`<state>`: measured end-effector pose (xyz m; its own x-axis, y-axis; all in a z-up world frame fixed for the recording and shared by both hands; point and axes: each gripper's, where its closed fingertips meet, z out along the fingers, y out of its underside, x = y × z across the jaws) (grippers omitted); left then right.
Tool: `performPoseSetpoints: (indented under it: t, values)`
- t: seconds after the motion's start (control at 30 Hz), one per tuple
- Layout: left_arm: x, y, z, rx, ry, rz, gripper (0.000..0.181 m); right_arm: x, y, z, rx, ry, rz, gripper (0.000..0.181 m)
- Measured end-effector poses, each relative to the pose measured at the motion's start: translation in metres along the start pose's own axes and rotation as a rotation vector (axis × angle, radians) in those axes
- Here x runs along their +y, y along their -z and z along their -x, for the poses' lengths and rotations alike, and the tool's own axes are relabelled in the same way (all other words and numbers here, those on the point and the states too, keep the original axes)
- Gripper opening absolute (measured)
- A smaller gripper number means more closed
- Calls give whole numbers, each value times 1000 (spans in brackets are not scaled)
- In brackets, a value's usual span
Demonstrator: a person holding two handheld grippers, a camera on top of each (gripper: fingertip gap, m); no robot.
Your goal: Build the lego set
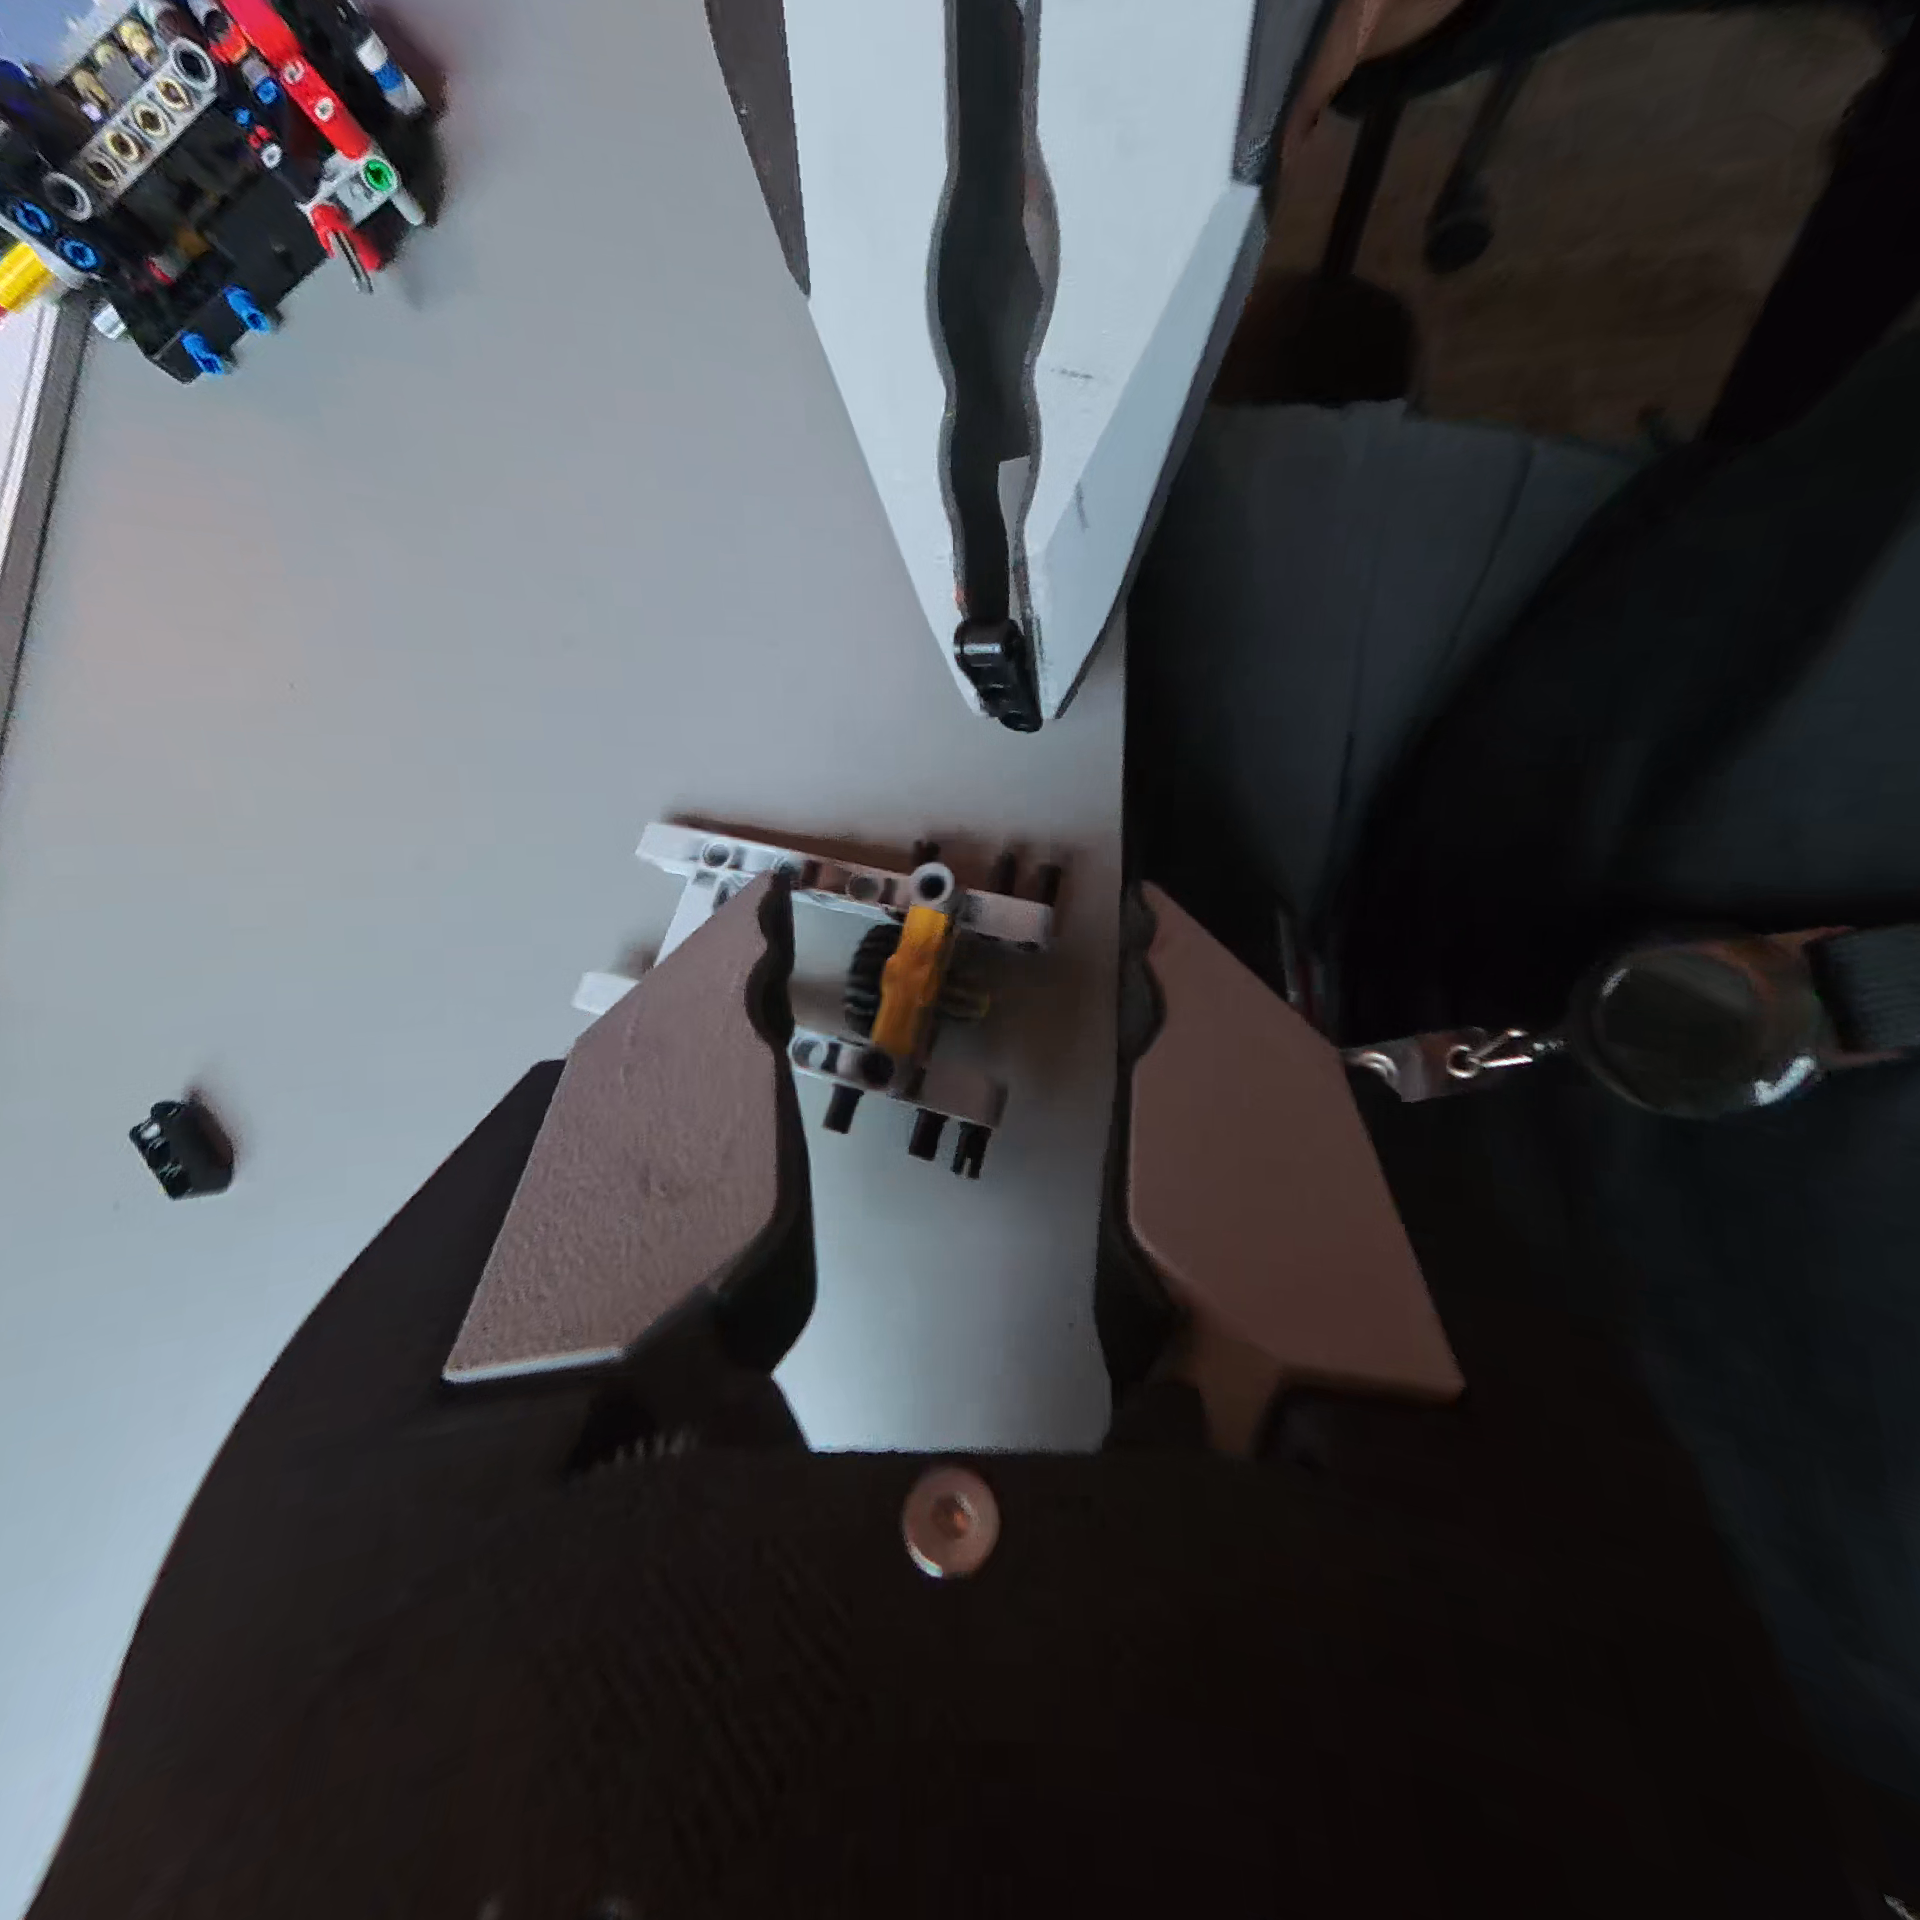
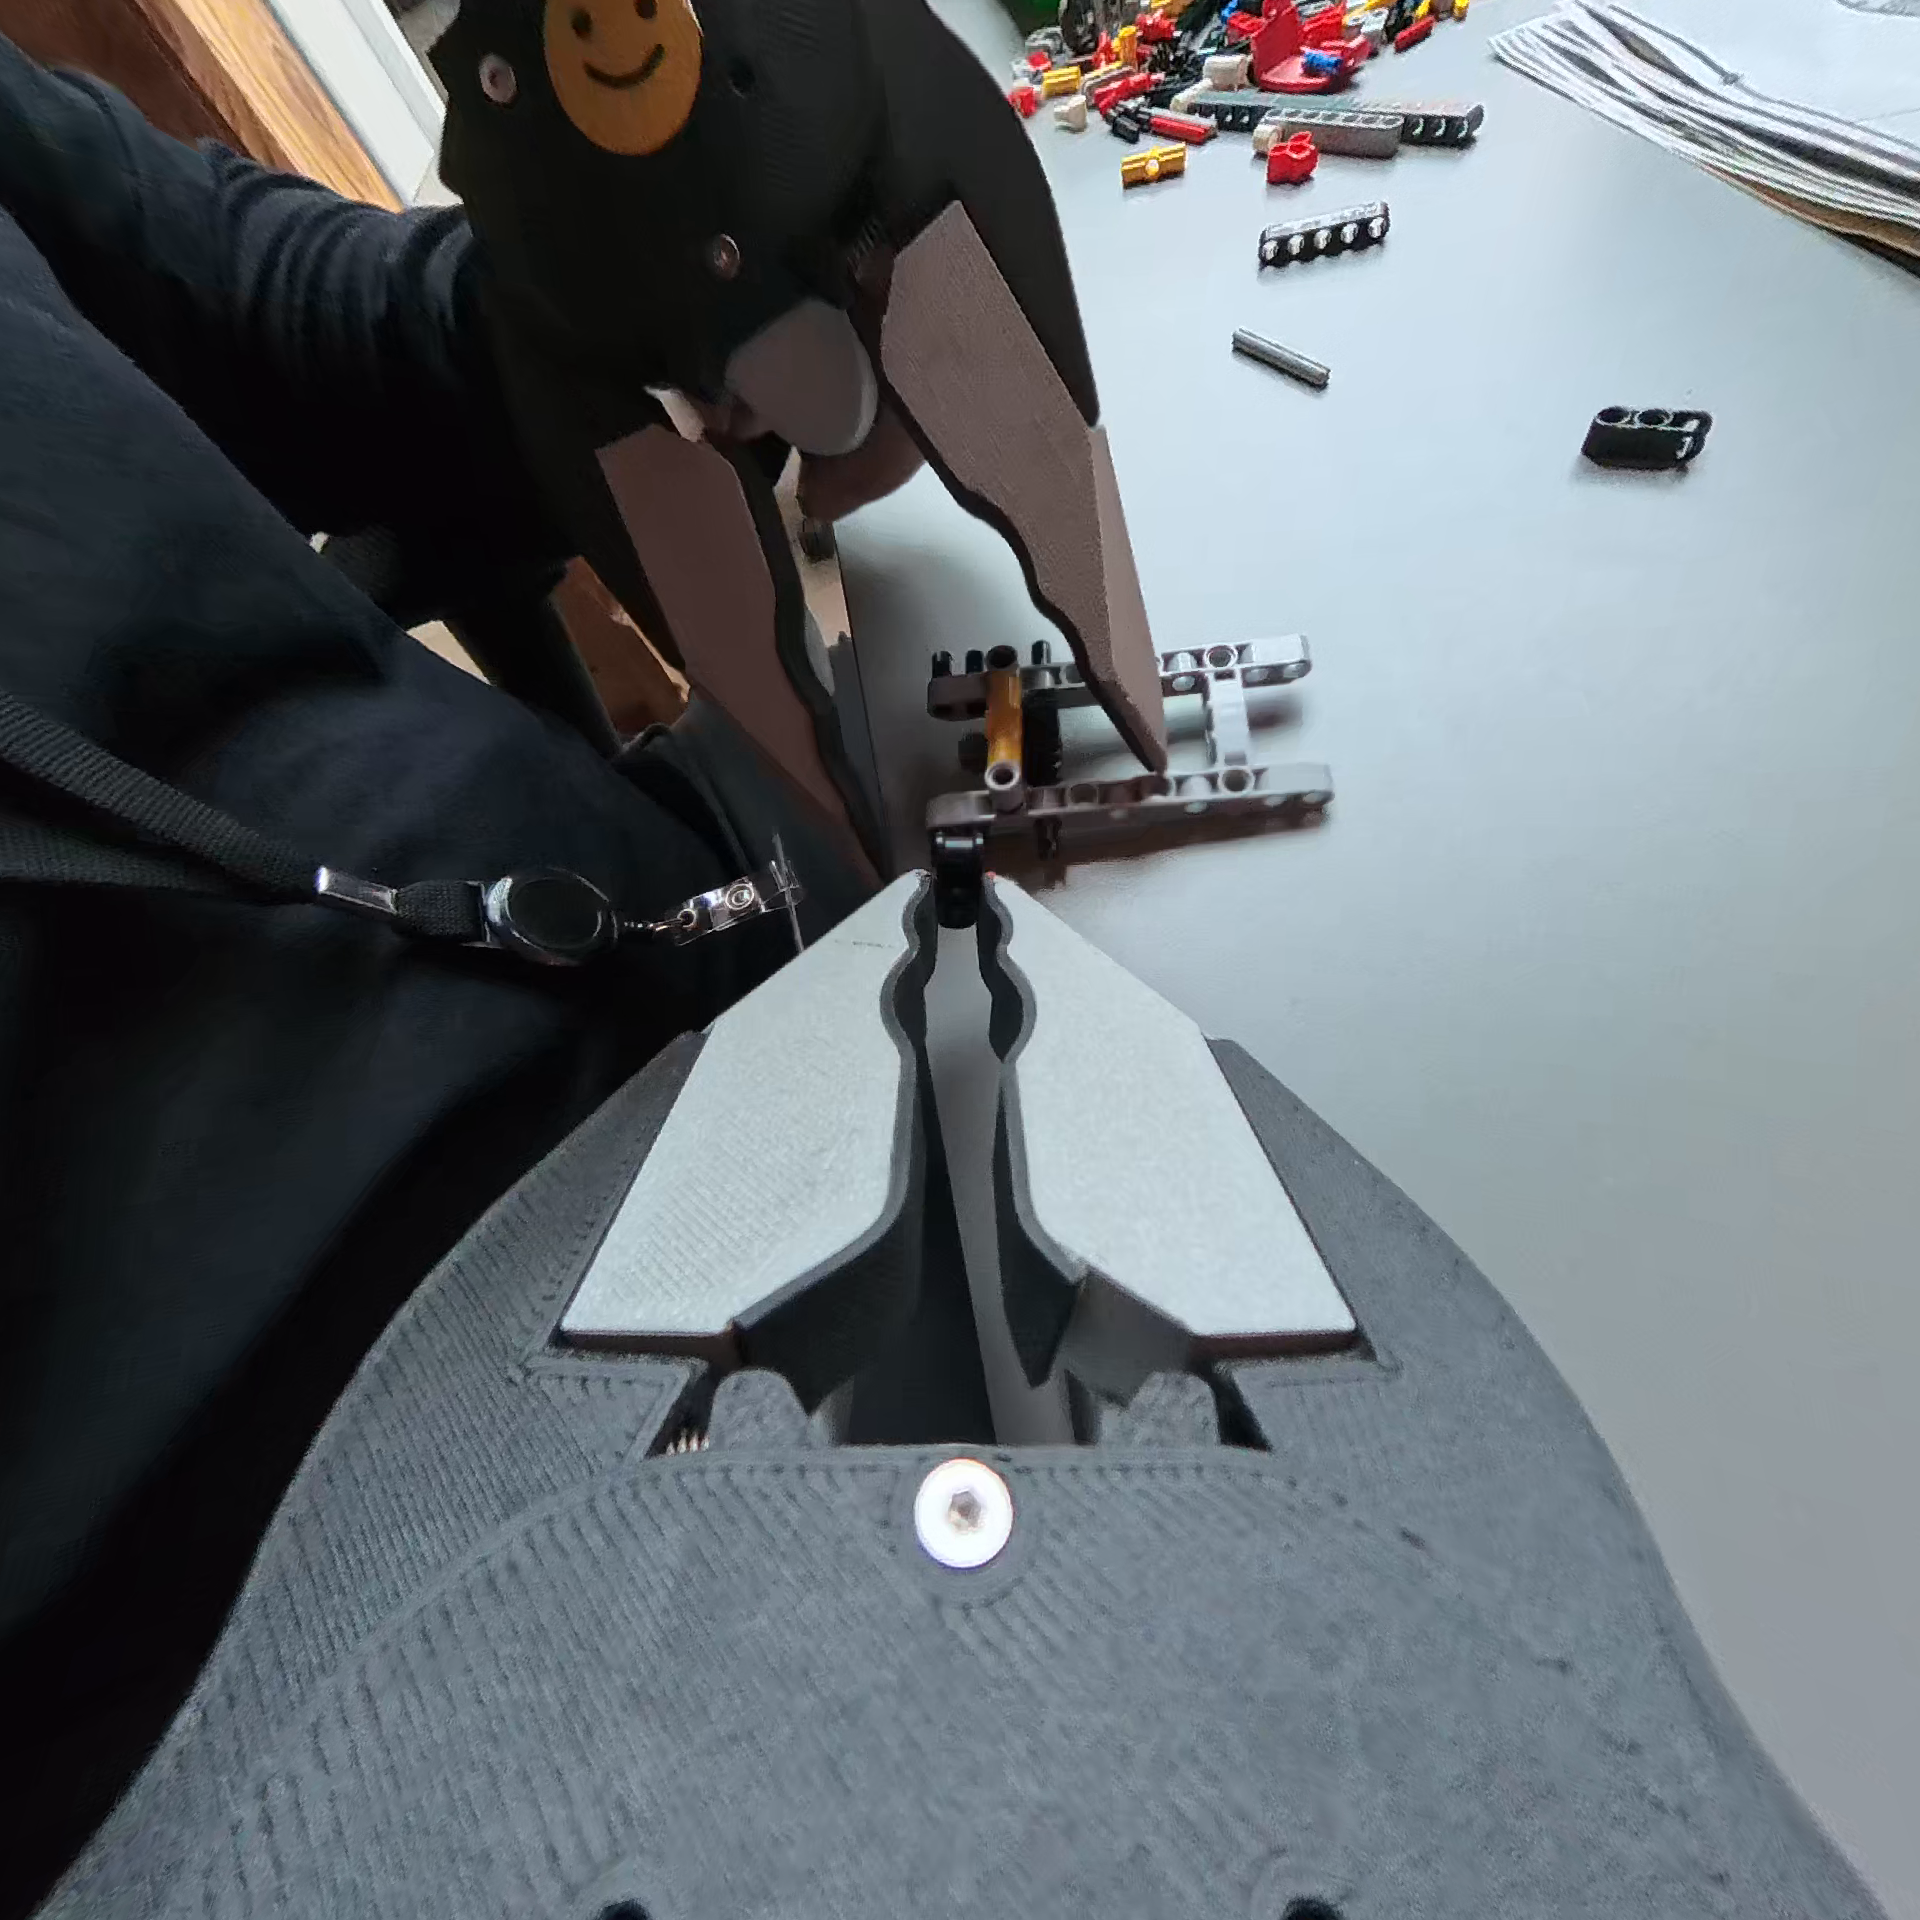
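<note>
While pinching black connector, right tool

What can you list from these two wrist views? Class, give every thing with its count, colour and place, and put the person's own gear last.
Small frame assembly: one, grey beams with yellow piece and black gear, near the table edge.
Held connector: one, black, in the right gripper's tips.
Short beam: one, black, lying alone on the table.
Five-hole beam: one, black, farther back.
Axle: one, grey, beside it.
Loose parts pile: many, mixed colours, far end.
Larger build: one, black, red, blue, far corner.
Paper sheets: a stack, white, far right.
Table: one, grey.
Badge reel: one, black, on a strap.
Left gripper: brown fingers, open over the frame.
Right gripper: grey fingers, shut.
</note>
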<state>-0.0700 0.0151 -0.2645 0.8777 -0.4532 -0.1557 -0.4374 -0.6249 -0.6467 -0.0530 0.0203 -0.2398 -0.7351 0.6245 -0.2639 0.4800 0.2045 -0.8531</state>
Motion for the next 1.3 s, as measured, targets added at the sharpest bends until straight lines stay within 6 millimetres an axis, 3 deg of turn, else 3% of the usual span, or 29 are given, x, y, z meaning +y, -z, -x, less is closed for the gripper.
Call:
performPoseSetpoints:
  t: [0.1, 0.2, 0.33, 0.5, 0.67, 1.07, 1.3]
  values:
    - [0, -2, -9, 77, 23, -8, 49, -3, 1, -1, 5, 8, 4, 4]
    - [-1, -2, -4, 82, 70, -38, 41, -7, 4, -4, 15, 50, 24, 4]
    - [5, 4, 8, 98, 137, -53, 39, -4, 11, -25, 112, 201, 117, 4]
    - [-1, 12, 16, 162, 243, -157, 39, 15, 5, -49, 160, 244, 240, 4]
    - [-2, 15, 22, 190, 299, -207, 40, 19, 6, -51, 105, 171, 248, 4]
    - [-4, 17, 21, 191, 290, -232, 39, 21, 8, -54, 163, 254, 257, 17]
    - [-5, 18, 20, 200, 284, -237, 36, 14, 18, -66, 219, 254, 216, 28]
